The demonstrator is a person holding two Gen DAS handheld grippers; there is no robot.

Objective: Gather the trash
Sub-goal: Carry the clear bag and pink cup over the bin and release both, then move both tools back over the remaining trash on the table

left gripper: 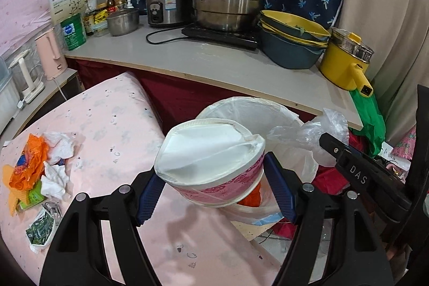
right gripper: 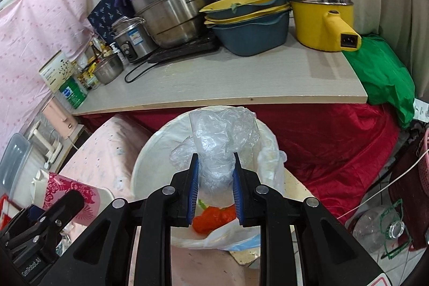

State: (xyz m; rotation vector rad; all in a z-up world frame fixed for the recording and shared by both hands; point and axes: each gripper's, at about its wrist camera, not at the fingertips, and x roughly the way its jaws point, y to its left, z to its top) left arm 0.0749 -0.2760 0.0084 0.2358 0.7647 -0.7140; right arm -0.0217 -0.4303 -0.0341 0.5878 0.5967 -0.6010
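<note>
The landmark is the white-lined trash bin (right gripper: 150, 160), which stands on the floor between the pink-covered bed (left gripper: 112, 130) and the red-draped bench (right gripper: 241, 82).

The left gripper (left gripper: 214, 186) has its jaws clenched on a crushed paper cup (left gripper: 211, 162), white inside with a pink flowered band. The blue pads press the cup's two sides, and its squashed mouth tilts up toward the camera. The cup hangs at the bin's near rim, on the bed side, partly over the opening.

The right gripper (right gripper: 215, 186) has its jaws clamped on a crumpled clear plastic bag (right gripper: 222, 136). The bag is pinched between the pads and billows out beyond the fingertips, directly above the middle of the bin.

Inside the bin, below both loads, lies an orange wrapper (right gripper: 214, 216).

Left of the bin, on the bed's far side, a heap of trash remains: an orange bag (left gripper: 29, 162), white tissues (left gripper: 57, 165), and a green packet (left gripper: 40, 229).
</note>
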